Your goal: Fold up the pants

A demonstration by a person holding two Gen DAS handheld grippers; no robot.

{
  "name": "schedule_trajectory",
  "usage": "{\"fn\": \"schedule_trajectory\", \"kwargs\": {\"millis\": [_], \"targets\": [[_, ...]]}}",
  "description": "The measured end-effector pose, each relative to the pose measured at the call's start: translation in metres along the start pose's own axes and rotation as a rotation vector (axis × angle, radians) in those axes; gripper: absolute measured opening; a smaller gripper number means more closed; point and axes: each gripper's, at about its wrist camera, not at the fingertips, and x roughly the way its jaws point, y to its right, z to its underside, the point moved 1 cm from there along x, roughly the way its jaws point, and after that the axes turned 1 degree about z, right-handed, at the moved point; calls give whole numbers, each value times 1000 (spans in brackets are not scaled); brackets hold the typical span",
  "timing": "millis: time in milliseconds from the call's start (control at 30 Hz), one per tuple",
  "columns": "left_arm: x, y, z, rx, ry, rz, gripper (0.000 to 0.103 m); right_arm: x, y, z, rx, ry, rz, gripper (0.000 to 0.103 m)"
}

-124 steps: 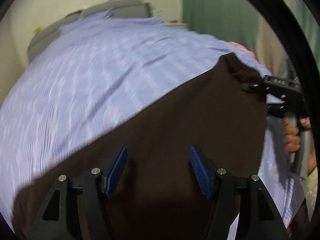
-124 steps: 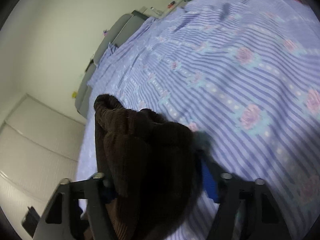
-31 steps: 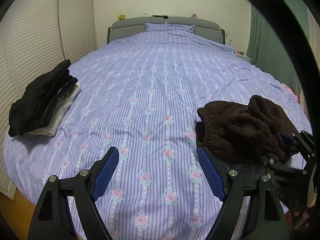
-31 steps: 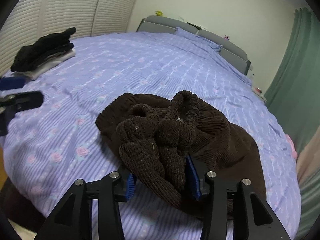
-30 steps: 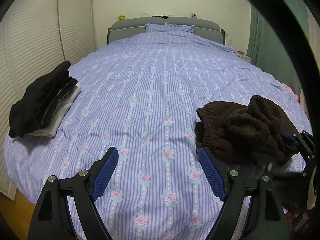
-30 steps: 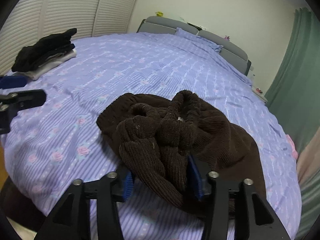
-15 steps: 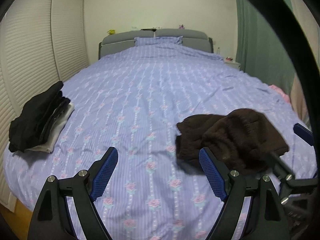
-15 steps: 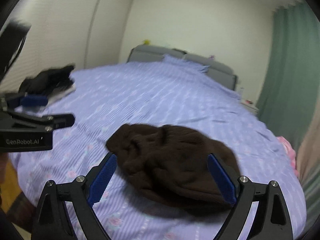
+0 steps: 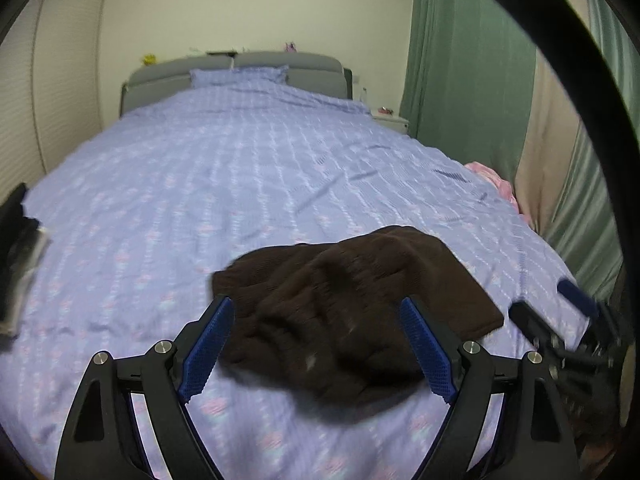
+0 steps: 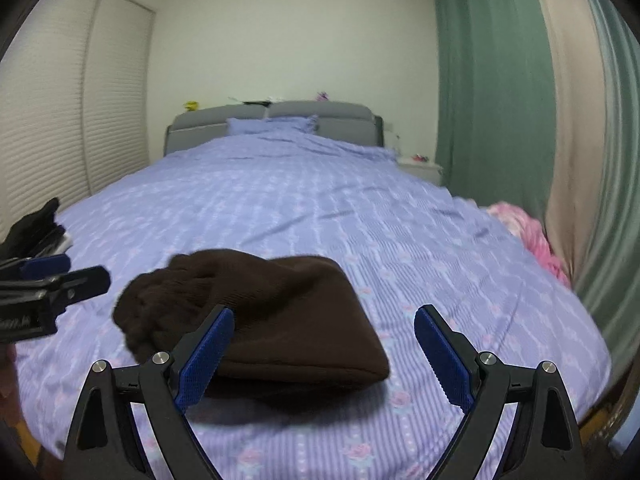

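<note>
Fingers: both blue-padded pairs spread apart, gripping nothing. Left gripper (image 9: pixel 316 354) and right gripper (image 10: pixel 324 354) hover above the near edge of the lilac striped, rose-printed bedspread (image 10: pixel 320 208).

Item: 1 pair dark brown corduroy pants (image 10: pixel 264 312), lying near that edge as a compact bundle, 1 end rumpled.

Status: folding appears largely complete; rumpled end may need tidying.

Also: dark folded clothes stack (image 10: pixel 36 228) at the left edge.

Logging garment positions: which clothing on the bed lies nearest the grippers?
The brown pants, bunched just ahead of both open grippers. The dark pile sits at the bed's left edge, the pink cloth at its right.
</note>
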Motion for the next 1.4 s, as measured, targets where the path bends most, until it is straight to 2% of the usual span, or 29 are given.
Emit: {"fn": "schedule_trajectory", "kwargs": {"millis": [133,200,267,333,367,400,467,567,633,767,800,867,933,1000,1133,1267,1367,1400], "targets": [[45,9,-10,-46,-96,-3,86,12,19,8,61,-35,-4,93],[61,8,-11,-81,-133,-23,85,17,26,10,83,-46,-5,93],[69,7,-7,-109,-157,-9,85,23,32,11,99,-61,-6,93],[72,10,-4,-115,-172,-10,72,28,36,12,109,-71,-4,93],[73,11,-2,-113,-178,-12,53,32,37,13,118,-80,-4,93],[72,11,1,-115,-184,-8,41,32,38,15,125,-83,-9,93],[66,10,0,-118,-159,-12,31,33,40,16,145,-92,-23,93],[46,1,0,-159,-107,13,30,33,38,18,154,-91,-39,93],[37,-6,7,-182,-103,35,31,34,37,18,151,-88,-47,93],[44,-27,33,-267,-150,56,45,41,35,19,143,-99,-57,93],[47,-32,39,-305,-164,72,50,43,35,20,145,-103,-60,93],[53,-44,50,-407,-185,149,52,45,35,21,149,-113,-66,93],[57,-50,55,-463,-194,202,52,45,34,22,152,-117,-71,93],[59,-52,57,-478,-198,224,52,45,35,24,152,-120,-72,93],[61,-45,59,-436,-203,222,53,46,36,26,153,-125,-69,93],[75,-38,56,-451,-222,231,57,50,37,27,159,-138,-67,93],[94,-32,52,-444,-275,272,55,52,39,30,162,-148,-63,93],[97,-30,53,-441,-286,277,39,52,39,31,161,-150,-60,93]]}}
